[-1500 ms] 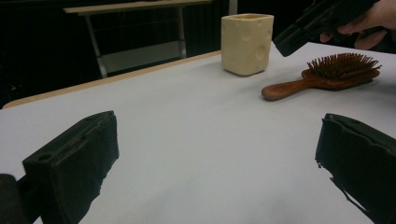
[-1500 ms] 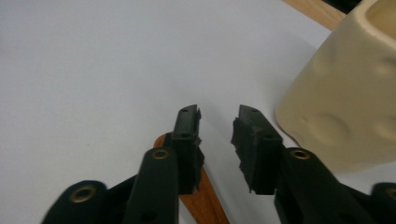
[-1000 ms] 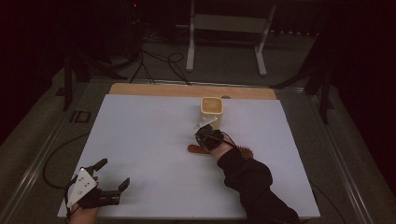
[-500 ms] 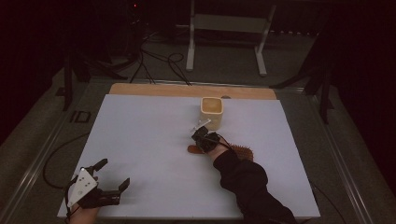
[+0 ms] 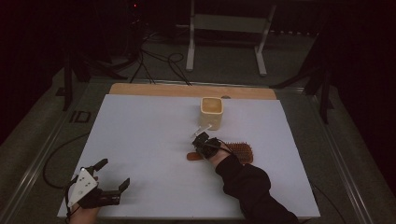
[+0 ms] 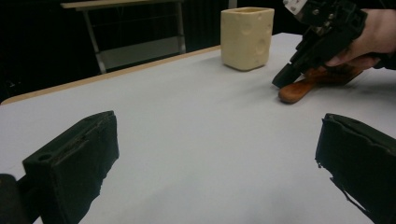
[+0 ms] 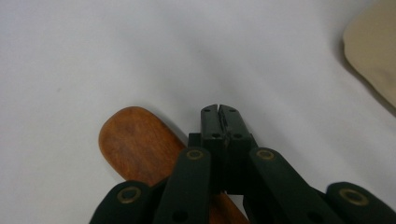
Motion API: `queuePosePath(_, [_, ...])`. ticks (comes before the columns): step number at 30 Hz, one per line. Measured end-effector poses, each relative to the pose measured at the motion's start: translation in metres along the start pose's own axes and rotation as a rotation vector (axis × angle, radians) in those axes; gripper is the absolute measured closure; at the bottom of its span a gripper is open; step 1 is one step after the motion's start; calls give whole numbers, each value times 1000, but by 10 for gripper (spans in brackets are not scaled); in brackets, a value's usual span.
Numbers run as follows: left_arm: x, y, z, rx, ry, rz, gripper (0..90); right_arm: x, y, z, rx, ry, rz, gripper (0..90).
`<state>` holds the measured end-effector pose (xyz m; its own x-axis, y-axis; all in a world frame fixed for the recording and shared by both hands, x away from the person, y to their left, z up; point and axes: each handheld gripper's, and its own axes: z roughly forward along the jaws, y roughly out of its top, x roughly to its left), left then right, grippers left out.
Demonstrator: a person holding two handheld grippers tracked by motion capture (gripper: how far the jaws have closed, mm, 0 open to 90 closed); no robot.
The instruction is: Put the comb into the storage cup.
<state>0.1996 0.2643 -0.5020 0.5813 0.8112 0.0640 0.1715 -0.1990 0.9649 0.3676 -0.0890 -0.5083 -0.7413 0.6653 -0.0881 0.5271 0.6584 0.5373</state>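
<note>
Right gripper (image 7: pixel 218 109) closed, empty, over wooden hairbrush (image 7: pixel 135 142).

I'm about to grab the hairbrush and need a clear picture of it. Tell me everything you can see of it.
The hairbrush is reddish-brown and looks wooden, with a flat, rounded handle and a darker bristled head. It lies flat on the white table, handle toward the left, in front of the cream cup. The shut right hand-held gripper sits over the handle; contact is unclear.
</note>
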Motion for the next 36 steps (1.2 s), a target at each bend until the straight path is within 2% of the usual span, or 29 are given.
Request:
queuePosePath(6, [0,0,0,1,-1,2,0,6,-9,-7,-1,19,-15,900])
queuePosePath(15, [0,0,0,1,1,1,0,15,-23,-18,10,26,-78,900])
queuePosePath(22, [0,0,0,2,2,2,0,22,-42,-31,13,40,-109,900])
queuePosePath(33, [0,0,1,5,2,2,0,19,-76,-55,23,47,-103,900])
queuePosePath(36, [0,0,1,6,2,3,0,14,-87,-62,22,45,-77,900])
